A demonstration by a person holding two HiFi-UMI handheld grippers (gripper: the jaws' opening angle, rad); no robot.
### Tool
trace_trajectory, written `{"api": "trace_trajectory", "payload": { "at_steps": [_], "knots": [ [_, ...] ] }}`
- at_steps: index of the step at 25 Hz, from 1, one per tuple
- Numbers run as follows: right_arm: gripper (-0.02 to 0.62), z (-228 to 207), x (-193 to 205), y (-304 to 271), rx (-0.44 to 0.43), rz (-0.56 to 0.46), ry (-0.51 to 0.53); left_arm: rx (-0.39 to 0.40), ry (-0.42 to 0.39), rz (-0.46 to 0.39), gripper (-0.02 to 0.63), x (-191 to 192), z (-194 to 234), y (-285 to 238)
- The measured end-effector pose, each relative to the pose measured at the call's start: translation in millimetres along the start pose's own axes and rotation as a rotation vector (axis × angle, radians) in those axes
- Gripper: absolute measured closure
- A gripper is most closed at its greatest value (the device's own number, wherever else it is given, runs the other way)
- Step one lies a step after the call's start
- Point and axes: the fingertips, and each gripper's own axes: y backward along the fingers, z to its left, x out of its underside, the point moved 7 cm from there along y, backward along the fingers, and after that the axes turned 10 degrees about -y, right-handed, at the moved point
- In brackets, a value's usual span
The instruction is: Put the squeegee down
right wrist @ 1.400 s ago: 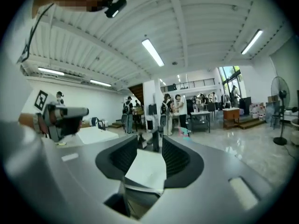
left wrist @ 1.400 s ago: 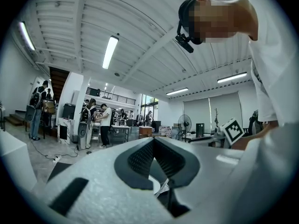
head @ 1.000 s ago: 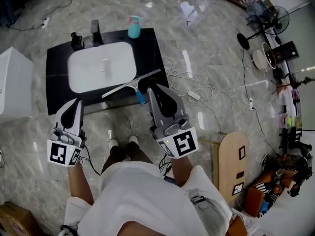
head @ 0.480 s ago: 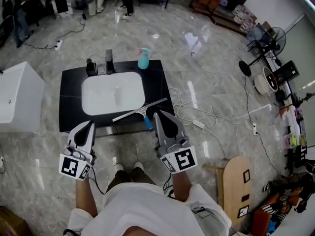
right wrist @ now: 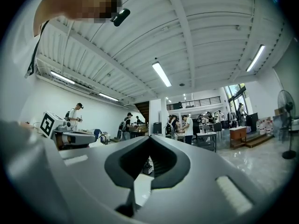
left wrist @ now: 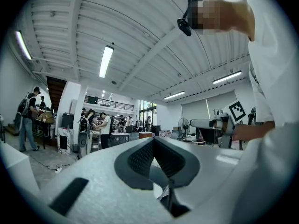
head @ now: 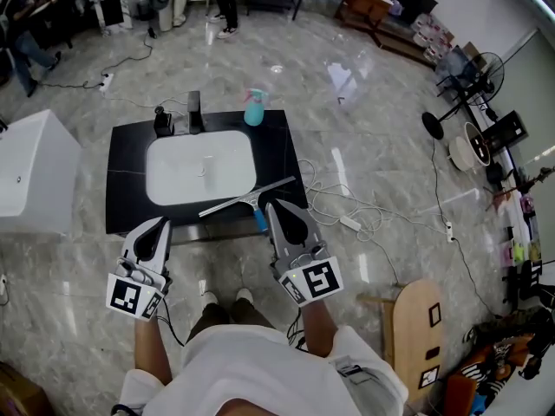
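From the head view, the squeegee [head: 247,198] was seen lying flat on the black counter [head: 126,185], across the front right corner of the white sink [head: 201,167]. Its blue handle [head: 260,220] was pointed toward the person and seemed to reach the counter's front edge. The right gripper [head: 272,206] was held just beside that handle, but no hold on it could be seen. The left gripper [head: 160,225] was held near the front edge too, well apart from the squeegee. A blue spray bottle [head: 253,107] and a tap [head: 194,111] were seen at the back of the counter. White cables [head: 323,199] were spread on the floor to the right.

From the left gripper view, its fingers [left wrist: 135,160] were seen pressed together at the tips, with nothing caught between them. Only a big room and people far off were shown past them.

From the right gripper view, the fingers [right wrist: 126,163] were seen pressed together as well, and nothing was pinched. The squeegee was not shown there.

The job was judged to be as good as done. A slip could yet be made, though. The handle could be bumped by the right gripper, since it was so close, and the squeegee could then be pushed off the edge onto the floor. The cables could also be stepped on if a step was taken that way.
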Motion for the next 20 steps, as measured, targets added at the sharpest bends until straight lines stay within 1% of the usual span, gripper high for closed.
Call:
{"api": "trace_trajectory", "payload": {
  "at_steps": [9, 20],
  "knots": [
    [0.598, 1, 18, 0, 0.002, 0.071, -0.014, 0.005, 0.011, 0.004, 0.601, 5, -2, -2],
    [0.598, 8, 18, -3, -0.024, 0.072, -0.008, -0.016, 0.013, 0.013, 0.601, 5, 1, 5]
  ]
}}
